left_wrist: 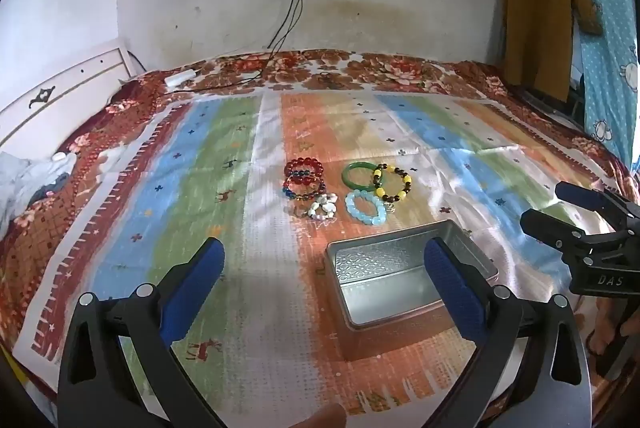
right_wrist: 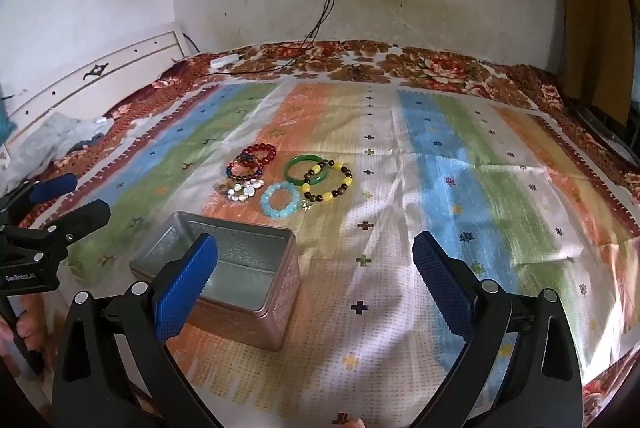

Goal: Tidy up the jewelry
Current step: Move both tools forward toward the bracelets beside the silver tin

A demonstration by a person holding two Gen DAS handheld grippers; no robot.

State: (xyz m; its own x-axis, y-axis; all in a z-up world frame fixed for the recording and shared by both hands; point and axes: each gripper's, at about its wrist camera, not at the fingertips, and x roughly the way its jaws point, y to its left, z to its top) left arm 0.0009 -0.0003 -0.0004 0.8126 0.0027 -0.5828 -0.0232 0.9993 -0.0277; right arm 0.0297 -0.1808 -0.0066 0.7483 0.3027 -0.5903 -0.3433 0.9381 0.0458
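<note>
Six or so bracelets lie clustered on the striped cloth (right_wrist: pixel 460 187), just beyond the open metal tin (left_wrist: pixel 404 268), which looks empty. Red bead bracelets (left_wrist: pixel 303 167), a white shell one (left_wrist: pixel 322 208), a pale blue one (left_wrist: pixel 366 207), a green bangle (left_wrist: pixel 362 175) and a yellow-and-dark bead one (left_wrist: pixel 393 180); several overlap. Step judged: first pick not yet made. Best start with the pale blue bracelet, nearest the tin and lying mostly free; pinch one side of the ring, lift straight, avoid snagging neighbours. Left gripper (left_wrist: pixel 324 268) hovers near the tin, jaws spread wide, holding nothing, touching nothing. Right gripper (right_wrist: pixel 316 264) likewise wide open and empty above the cloth, beside the tin
</note>
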